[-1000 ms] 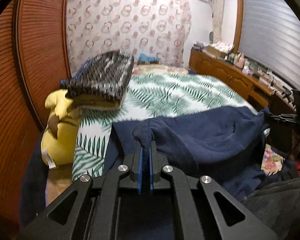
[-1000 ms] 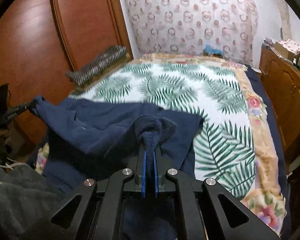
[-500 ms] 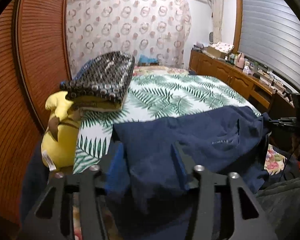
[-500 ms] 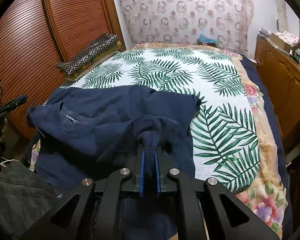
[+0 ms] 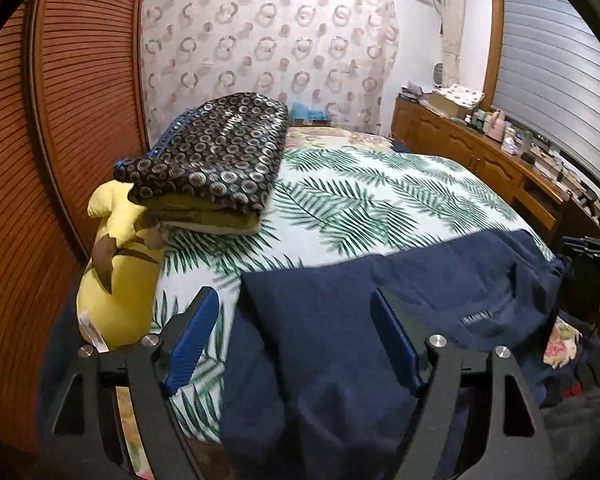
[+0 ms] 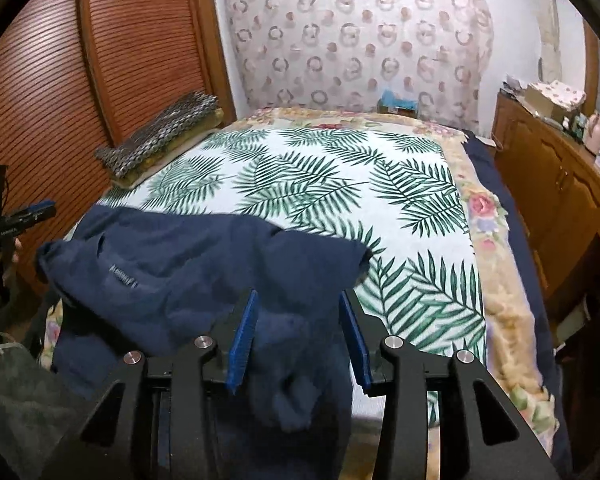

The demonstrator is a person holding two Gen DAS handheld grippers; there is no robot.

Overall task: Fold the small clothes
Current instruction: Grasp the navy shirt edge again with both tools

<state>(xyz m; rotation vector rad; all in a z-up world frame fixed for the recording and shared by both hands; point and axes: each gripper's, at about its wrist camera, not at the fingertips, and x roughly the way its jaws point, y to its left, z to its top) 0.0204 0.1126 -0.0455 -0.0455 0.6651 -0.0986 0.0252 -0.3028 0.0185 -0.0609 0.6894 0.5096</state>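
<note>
At the far left of my left wrist view, a yellow plush toy (image 5: pixel 116 280) leans against the left edge of the bed (image 5: pixel 380 200), and a folded dark blanket with a ring pattern (image 5: pixel 216 160) lies on top of it and on the bed's left edge. My left gripper (image 5: pixel 296 320) stands wide, its jaws having just been opening; the blue pads (image 5: pixel 190 340) press on nothing. The left pad hangs over the palm-leaf bedspread, while the right one is over the navy garment (image 5: pixel 380 320), whose near-left part lies loose between the jaws. The garment is spread flat across the near edge of the bed, running from near its left corner across to the right, with its lower part draping over the near edge. A small printed label (image 5: pixel 476 316) shows on the cloth toward the right.

From my right wrist view, I see the same navy garment (image 6: pixel 180 280) across the near edge, with the bare palm-leaf spread beyond it and to its right. My right gripper (image 6: pixel 298 320) is partly apart, its jaws having just been opening. A bunched fold of navy cloth sits between them, but I see the pads clear of it, so the cloth is free. A wooden cabinet (image 6: pixel 560 184) runs along the right side of the room, well apart from the bed.
</note>
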